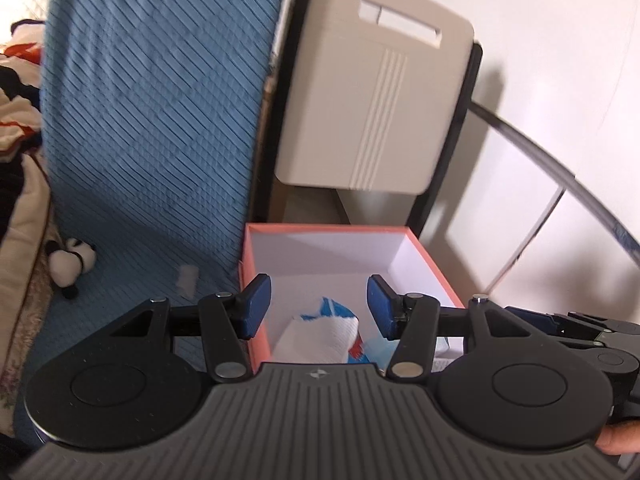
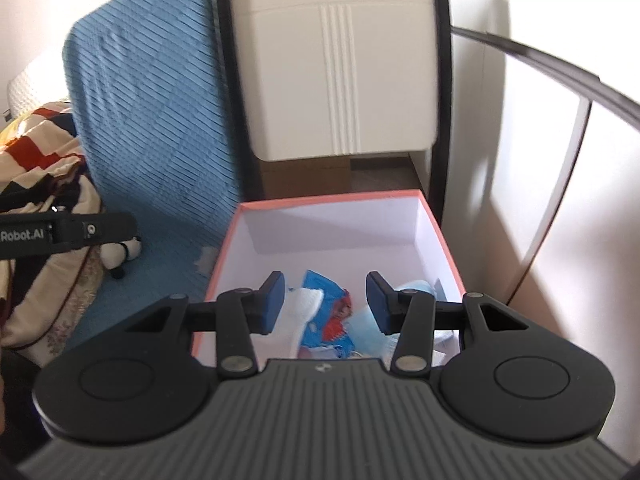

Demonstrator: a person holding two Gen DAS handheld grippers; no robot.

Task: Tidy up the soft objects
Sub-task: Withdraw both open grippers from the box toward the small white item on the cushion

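Observation:
A pink box (image 1: 432,256) with a white inside stands on the blue bed cover; it also shows in the right wrist view (image 2: 444,236). Soft cloth items lie in it: a white, blue and red one (image 1: 320,336) (image 2: 320,312) and a light blue one (image 2: 372,328). My left gripper (image 1: 318,306) is open and empty above the box's near edge. My right gripper (image 2: 326,302) is open and empty above the box. A small black-and-white plush toy (image 1: 70,266) (image 2: 122,254) lies on the cover to the left of the box.
A blue quilted cover (image 1: 160,100) (image 2: 160,100) rises behind the plush. A patterned blanket (image 1: 16,128) (image 2: 44,160) is heaped at left. A beige cabinet (image 1: 372,92) (image 2: 340,64) stands behind the box, a white wall at right. The left gripper's body (image 2: 60,232) crosses the right view.

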